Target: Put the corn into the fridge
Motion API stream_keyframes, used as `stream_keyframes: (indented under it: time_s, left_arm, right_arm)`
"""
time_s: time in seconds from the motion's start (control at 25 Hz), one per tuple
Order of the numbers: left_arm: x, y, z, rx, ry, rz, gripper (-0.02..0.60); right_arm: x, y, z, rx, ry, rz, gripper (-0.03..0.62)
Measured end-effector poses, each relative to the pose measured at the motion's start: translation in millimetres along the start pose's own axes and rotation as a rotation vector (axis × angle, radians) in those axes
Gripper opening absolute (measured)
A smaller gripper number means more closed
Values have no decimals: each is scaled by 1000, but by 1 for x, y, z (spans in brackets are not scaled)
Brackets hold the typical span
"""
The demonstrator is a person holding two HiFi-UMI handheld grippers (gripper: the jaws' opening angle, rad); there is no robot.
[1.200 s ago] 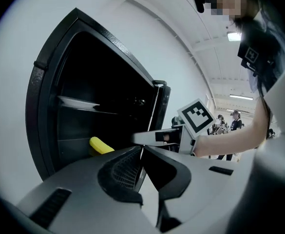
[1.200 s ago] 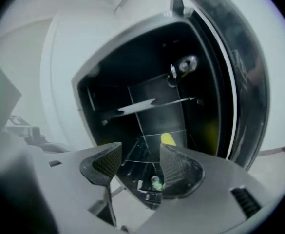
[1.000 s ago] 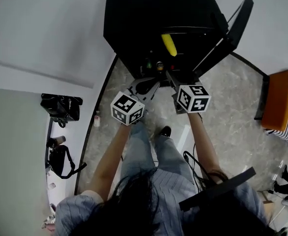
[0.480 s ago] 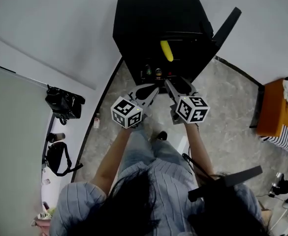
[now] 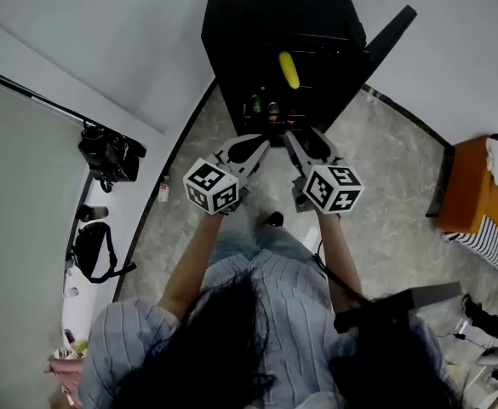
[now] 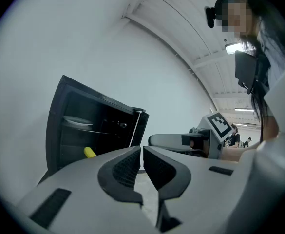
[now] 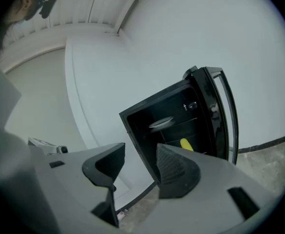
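Corn (image 5: 289, 69) lies front-to-back on fridge shelf (image 5: 321, 56); left tool (image 6: 142, 155) clenched empty, right tool (image 7: 140, 164) released, jaws just closing

Yellow corn (image 5: 289, 69) lies on the open black fridge's (image 5: 249, 24) shelf.

The head camera looks steeply down from above the person, over both arms, onto the left gripper (image 5: 257, 146) and the right gripper (image 5: 304, 140), with the open fridge (image 5: 274, 24) at the frame's top edge. Each gripper camera sits close behind its own jaws and faces almost level. All three views share the fridge's open front and the corn (image 5: 289, 69) on its shelf.
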State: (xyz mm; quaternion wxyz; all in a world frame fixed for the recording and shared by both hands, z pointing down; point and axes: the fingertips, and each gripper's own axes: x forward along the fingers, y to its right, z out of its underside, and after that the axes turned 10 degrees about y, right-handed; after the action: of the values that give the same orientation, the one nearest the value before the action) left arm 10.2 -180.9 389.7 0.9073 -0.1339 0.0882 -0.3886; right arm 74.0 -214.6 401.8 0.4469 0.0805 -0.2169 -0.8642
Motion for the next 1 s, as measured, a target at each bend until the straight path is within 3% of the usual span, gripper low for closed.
stream_keyframes:
  time_s: [0.28,0.68,1.0]
  left_arm:
    - [-20,9,7,-16,-10,-1,8]
    - [-41,14,10,-1,-49,28,8]
    - [-108,13,2,-12,-35,13,8]
  right_arm:
    - [-13,-24,7,-126,-26,-28,193]
    - [-28,-52,22,-84,-36,-32,135]
    - [-31,-107,50,-85,-62,-55,118]
